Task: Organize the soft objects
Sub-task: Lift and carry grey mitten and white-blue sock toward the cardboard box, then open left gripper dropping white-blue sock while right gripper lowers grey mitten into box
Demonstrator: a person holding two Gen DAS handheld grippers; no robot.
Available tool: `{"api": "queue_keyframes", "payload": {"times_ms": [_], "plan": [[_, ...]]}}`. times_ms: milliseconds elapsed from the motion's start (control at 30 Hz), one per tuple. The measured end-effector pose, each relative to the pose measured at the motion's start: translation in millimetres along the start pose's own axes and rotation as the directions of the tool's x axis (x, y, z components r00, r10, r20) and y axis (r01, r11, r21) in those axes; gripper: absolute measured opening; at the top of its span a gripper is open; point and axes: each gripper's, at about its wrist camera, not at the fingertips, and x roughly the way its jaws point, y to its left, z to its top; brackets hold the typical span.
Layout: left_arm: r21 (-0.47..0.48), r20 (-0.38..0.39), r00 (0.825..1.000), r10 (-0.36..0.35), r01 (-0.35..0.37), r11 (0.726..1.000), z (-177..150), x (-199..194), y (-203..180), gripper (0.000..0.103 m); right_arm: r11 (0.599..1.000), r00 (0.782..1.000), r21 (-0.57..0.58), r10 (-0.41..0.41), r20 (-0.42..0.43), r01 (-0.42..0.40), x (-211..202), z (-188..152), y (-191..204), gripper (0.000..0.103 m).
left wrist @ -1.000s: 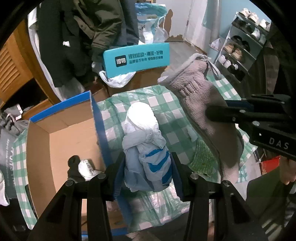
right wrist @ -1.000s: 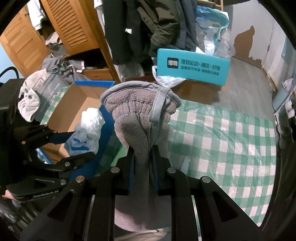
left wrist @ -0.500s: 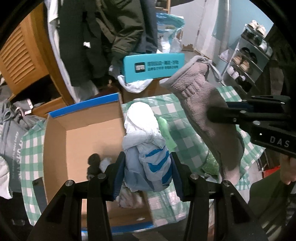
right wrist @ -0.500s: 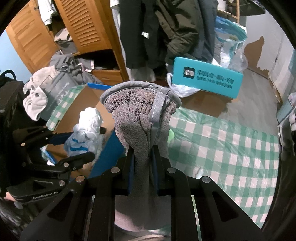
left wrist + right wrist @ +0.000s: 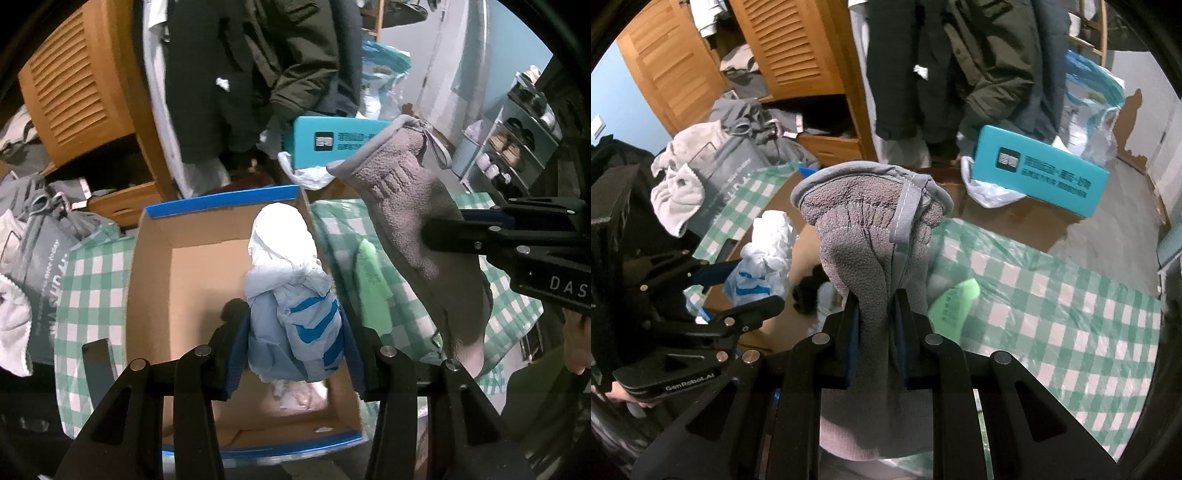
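Left wrist view: the left gripper clenches a white-and-blue plastic bundle above the cardboard box; released carelessly, it could catch the box's right wall.

Right wrist view: the right gripper pinches a grey fleece glove beside the box's edge; letting go here risks dropping it on the checked cloth.

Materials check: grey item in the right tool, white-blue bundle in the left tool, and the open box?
Grey glove: looks like fleece, matte nubby pile with a smooth grey bound cuff.
White-blue bundle: seems thin plastic film, likely a bag; crinkled, slightly glossy, translucent folds with blue print.
Open box: corrugated cardboard by the look, matte brown inside, blue along its top edges.
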Motion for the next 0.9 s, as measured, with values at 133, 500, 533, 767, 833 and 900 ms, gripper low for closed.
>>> {"api": "queue_keyframes", "payload": {"times_ms": [133,500,533,767,833,900], "plan": [[-0.018,-0.003,1.0,0.009,-0.009,1.0,-4,1,13,0.047,1.0,1.0,-0.005,0.021,-0.008,-0.021,9,8,11,0.015],[-0.084,-0.011,0.999,0.042,-0.042,0.996,-14,1,53,0.047,0.998,0.998,-0.026,0.049,-0.03,-0.05,34,30,41,0.015],[-0.089,-0.011,0.999,0.043,-0.044,0.995,-15,1,55,0.047,0.998,0.998,-0.029,0.055,-0.031,-0.056,37,31,44,0.015],[-0.115,-0.026,0.998,0.052,-0.055,0.992,-21,6,71,0.047,0.997,0.995,-0.042,0.061,-0.073,-0.064,61,37,61,0.015],[-0.122,-0.034,0.998,0.052,-0.056,0.991,-22,8,75,0.047,0.997,0.995,-0.045,0.063,-0.08,-0.067,65,38,65,0.015],[-0.13,-0.042,0.998,0.048,-0.053,0.99,-24,11,78,0.047,0.996,0.994,-0.046,0.069,-0.087,-0.073,69,39,69,0.015]]}}
